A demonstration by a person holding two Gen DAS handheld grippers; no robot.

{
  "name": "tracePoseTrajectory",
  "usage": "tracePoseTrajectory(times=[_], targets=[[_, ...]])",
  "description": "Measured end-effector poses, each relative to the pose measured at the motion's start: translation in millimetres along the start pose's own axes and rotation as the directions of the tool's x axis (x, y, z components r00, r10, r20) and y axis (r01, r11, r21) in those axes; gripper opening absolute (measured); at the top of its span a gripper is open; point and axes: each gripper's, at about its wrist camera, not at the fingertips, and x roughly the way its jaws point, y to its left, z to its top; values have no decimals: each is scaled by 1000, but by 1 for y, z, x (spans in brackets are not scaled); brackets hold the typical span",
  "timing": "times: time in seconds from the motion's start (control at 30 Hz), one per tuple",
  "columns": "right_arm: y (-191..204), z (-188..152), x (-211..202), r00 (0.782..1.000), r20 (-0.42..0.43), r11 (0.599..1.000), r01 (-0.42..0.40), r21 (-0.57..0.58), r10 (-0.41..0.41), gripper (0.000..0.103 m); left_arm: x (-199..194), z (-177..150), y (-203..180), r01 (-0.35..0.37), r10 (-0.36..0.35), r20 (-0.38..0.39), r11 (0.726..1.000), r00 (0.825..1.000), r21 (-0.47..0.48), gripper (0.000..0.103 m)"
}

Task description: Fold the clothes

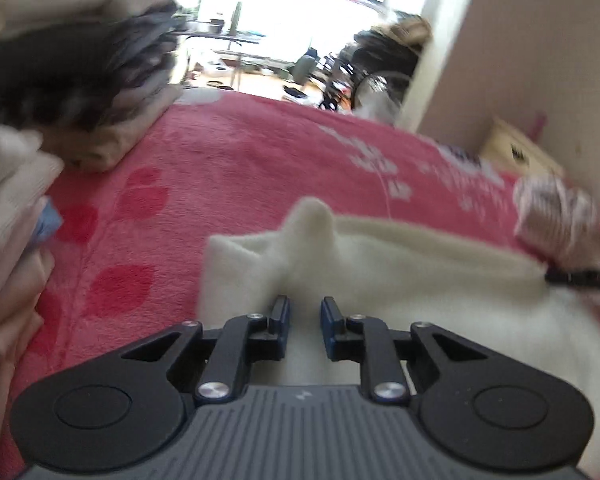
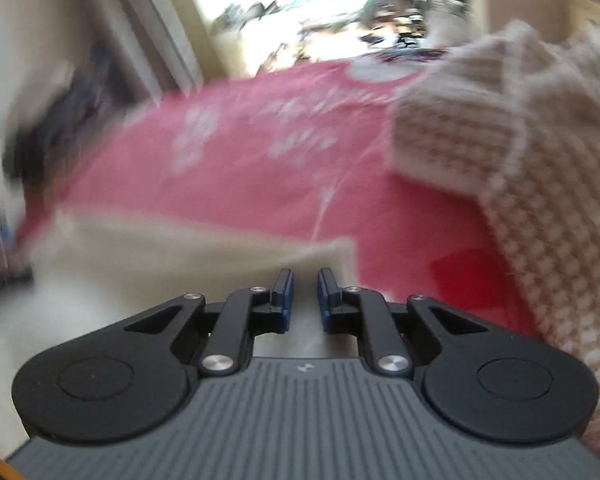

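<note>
A cream fleece garment [image 1: 400, 264] lies on a pink blanket [image 1: 228, 168] printed with red leaves and white flowers, and both grippers sit low over it. In the left wrist view the left gripper [image 1: 305, 308] has its jaws narrowly parted, with cream cloth showing in the gap; whether the fingers actually pinch the fabric cannot be told. A small peak of the fleece stands up just beyond the fingertips. Toward the blanket's left edge rests a stack of folded clothes [image 1: 80, 80], dark pieces on top and pale ones beneath. In the blurred right wrist view the right gripper [image 2: 305, 280] shows the same narrow gap over a corner of the cream garment [image 2: 180, 256], grip equally unclear. A beige knitted sweater [image 2: 520, 168] lies heaped along the blanket's right side.
</note>
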Motion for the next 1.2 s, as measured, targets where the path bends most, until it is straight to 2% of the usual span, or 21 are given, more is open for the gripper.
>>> tracePoseTrajectory(times=[0.1,0.17,0.23,0.3,0.37,0.47,0.53,0.6,0.63,0.73,0.8,0.83,0.97,1.07,1.2], targets=[[-11,2,-19,996,53,995,69,67,-72,23,-8,0,11,27,-26,15,998,1000,-57,19],[-20,1,-42,993,88,991,69,119,-80,23,-18,1,15,42,-38,44,995,998,-86,29],[-23,-4,-72,994,105,986,13,165,-30,23,-31,1,14,67,-60,75,994,995,-89,36],[-12,-13,-106,995,84,989,-62,131,51,23,-45,0,11,96,-88,96,992,991,-82,37],[4,-33,-126,993,25,992,-114,61,113,24,-53,-3,7,127,-123,85,991,989,-49,39],[24,-69,-149,978,-86,981,-193,-36,189,25,-52,-15,3,94,-96,45,995,994,39,39],[32,-93,-160,964,-161,972,-224,-76,209,25,-45,-24,7,63,-64,21,996,998,56,37],[9,-115,-143,969,-227,994,-107,-12,101,25,-41,-30,12,52,-53,22,998,998,40,30],[-4,-124,-138,968,-243,998,-55,35,62,33,-42,-30,15,57,-57,28,998,998,16,29],[-46,-124,-161,989,-145,961,68,268,-29,35,-50,-24,20,61,-60,30,998,998,-18,31],[-59,-122,-178,992,-107,935,102,340,-70,37,-63,-20,20,48,-47,48,999,998,-15,40],[-63,-121,-185,993,-92,925,104,366,-75,37,-70,-19,21,38,-37,61,999,997,-14,47],[-56,-120,-202,998,-40,911,56,408,-44,38,-97,-21,34,46,-41,54,994,998,-104,58],[-43,-118,-204,999,-12,906,-23,423,31,39,-119,-33,47,50,-47,20,980,999,-191,62],[-18,-112,-197,987,-12,895,-139,424,159,44,-138,-55,71,100,-121,-39,932,992,-348,67]])
